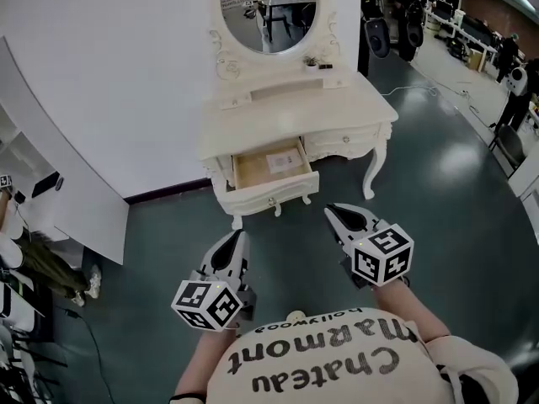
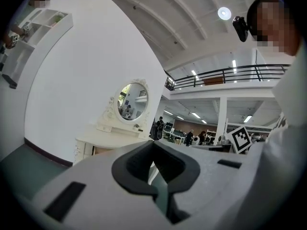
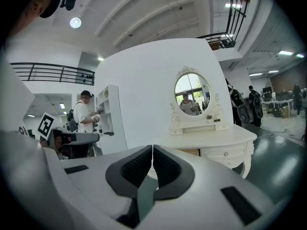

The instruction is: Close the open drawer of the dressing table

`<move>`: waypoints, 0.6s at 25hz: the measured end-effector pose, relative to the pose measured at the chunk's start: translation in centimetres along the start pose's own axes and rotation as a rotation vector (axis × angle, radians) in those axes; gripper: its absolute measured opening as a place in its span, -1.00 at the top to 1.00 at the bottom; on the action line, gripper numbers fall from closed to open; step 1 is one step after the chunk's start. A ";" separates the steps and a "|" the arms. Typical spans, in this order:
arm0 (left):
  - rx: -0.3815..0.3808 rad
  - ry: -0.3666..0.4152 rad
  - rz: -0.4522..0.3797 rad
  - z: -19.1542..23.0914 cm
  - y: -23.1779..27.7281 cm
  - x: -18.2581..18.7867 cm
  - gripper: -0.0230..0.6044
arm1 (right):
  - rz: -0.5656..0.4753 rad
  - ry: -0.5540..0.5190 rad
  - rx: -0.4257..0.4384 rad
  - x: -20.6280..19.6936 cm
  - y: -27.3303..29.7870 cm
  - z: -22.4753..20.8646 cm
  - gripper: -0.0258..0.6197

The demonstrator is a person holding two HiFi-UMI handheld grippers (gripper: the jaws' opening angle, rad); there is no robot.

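A cream dressing table [image 1: 337,108] with an oval mirror [image 1: 269,7] stands against a white wall. Its left drawer [image 1: 271,168] is pulled out, showing a wooden bottom with a paper in it. Both grippers hang over the dark floor, short of the table and apart from it. My left gripper [image 1: 239,235] is shut and empty, below and slightly left of the drawer. My right gripper [image 1: 330,209] is also shut and empty, to the drawer's lower right. The left gripper view shows shut jaws [image 2: 153,143] with the table [image 2: 103,140] beyond. The right gripper view shows the same [image 3: 152,147], table [image 3: 216,140] ahead.
A curved white partition [image 1: 101,82] runs behind and left of the table. White shelving [image 1: 21,183] stands at far left. Speakers on stands [image 1: 379,32], desks and people fill the far right. A person [image 3: 85,114] stands by shelves in the right gripper view.
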State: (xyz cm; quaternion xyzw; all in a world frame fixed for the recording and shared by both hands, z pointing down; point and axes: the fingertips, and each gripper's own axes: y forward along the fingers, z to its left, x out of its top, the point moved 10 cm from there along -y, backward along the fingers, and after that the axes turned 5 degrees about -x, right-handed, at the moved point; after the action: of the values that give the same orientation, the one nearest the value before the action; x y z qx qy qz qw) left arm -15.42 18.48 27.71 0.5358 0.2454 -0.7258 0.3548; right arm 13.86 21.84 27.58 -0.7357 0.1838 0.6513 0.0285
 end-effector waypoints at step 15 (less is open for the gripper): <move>-0.001 -0.019 0.006 1.7 -1.4 -0.4 0.90 | 0.029 0.016 -0.004 -1.6 -0.7 1.6 0.83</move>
State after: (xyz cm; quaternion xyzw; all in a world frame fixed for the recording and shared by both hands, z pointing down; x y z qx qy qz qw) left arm -17.44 18.16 28.56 0.5294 0.2405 -0.7298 0.3595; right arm 12.43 23.29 28.79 -0.7383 0.1934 0.6460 0.0162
